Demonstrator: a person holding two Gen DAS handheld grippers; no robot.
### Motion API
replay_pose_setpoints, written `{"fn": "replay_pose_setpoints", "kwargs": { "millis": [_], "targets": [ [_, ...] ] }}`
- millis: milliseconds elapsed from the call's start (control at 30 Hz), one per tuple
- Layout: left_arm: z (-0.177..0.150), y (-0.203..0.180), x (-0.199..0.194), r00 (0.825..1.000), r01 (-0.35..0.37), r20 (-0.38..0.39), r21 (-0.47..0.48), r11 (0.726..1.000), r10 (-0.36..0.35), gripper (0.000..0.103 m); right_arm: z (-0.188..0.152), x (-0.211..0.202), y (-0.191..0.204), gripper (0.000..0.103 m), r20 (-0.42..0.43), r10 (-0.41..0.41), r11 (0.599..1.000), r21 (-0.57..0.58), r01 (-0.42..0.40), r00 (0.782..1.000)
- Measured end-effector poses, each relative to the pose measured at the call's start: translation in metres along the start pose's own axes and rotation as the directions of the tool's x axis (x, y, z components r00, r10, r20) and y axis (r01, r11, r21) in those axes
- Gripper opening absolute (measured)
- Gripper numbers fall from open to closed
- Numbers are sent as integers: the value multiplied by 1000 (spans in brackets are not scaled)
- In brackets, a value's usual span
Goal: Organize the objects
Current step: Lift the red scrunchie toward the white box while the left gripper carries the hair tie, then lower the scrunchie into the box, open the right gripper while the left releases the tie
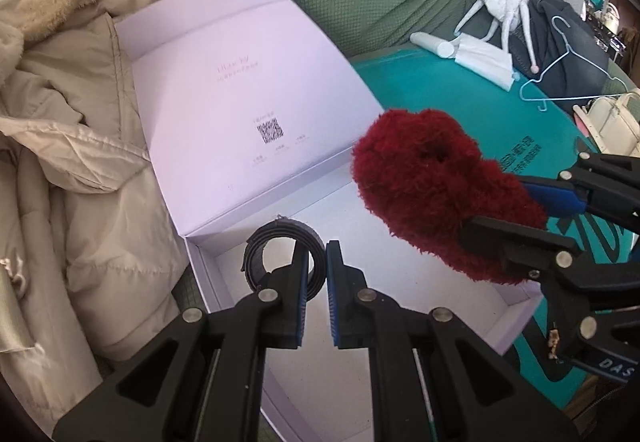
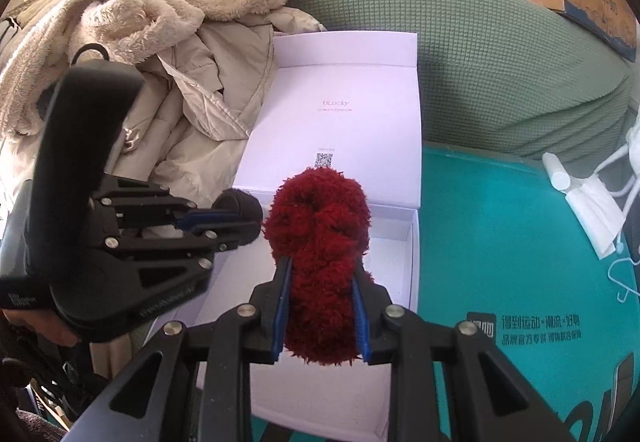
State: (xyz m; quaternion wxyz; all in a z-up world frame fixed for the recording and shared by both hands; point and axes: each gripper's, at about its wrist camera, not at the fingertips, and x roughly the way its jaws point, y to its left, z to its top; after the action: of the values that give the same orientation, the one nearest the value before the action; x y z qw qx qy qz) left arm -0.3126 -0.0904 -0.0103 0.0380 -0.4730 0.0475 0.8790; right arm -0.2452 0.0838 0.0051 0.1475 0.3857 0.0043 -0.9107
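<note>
Red scrunchie [image 2: 320, 238]: fluffy, we grip it in our right gripper [image 2: 320, 318], above the open white box [image 2: 412, 266].
Black band [image 1: 280, 254]: a coiled loop, our left gripper [image 1: 317, 294] pinches its edge over the box.
Lid [image 1: 248, 90]: leans back against our beige coat [image 1: 80, 146].
Surface: teal mat [image 2: 500, 234].

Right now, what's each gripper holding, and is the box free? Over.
Left gripper shut on black rolled band. Right gripper shut on red fuzzy scrunchie. Both over open white box. Nothing blocking.
</note>
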Motion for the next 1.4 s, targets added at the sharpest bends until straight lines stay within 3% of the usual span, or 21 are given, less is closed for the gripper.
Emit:
{"fn": "replay_pose_setpoints", "kwargs": {
  "millis": [267, 500, 800, 867, 967, 1033, 1133, 1233, 1400],
  "targets": [
    [6, 9, 47, 996, -25, -80, -1, 1000, 25, 8, 6, 38, -10, 27, -73, -9, 1000, -2, 9, 997],
    [2, 11, 80, 987, -2, -159, -38, 999, -4, 8, 2, 62, -20, 29, -131, -16, 1000, 8, 17, 991],
    [2, 3, 85, 989, -14, -150, -59, 998, 5, 9, -2, 71, -22, 36, -163, -27, 1000, -10, 26, 986],
    [4, 2, 85, 988, -23, -152, -64, 998, 13, 9, -1, 69, -22, 41, -165, -21, 1000, -9, 20, 986],
    [6, 3, 85, 986, -26, -166, -85, 996, 12, 10, 2, 66, -20, 43, -166, -59, 998, -26, 55, 984],
    [7, 4, 84, 984, -36, -176, -92, 995, 19, 18, 5, 64, -18, 52, -172, -92, 995, -40, 86, 981],
    [9, 3, 77, 984, -67, -171, -79, 995, 53, 35, 7, 59, -17, 53, -171, -116, 993, -47, 110, 978],
    [10, 5, 63, 987, -85, -144, -82, 993, 73, 45, 10, 51, -14, 53, -167, -117, 993, -50, 110, 979],
    [5, 15, 30, 993, -81, -99, -101, 992, 71, 48, 12, 33, -8, 54, -154, -159, 987, -63, 151, 975]
  ]
}}
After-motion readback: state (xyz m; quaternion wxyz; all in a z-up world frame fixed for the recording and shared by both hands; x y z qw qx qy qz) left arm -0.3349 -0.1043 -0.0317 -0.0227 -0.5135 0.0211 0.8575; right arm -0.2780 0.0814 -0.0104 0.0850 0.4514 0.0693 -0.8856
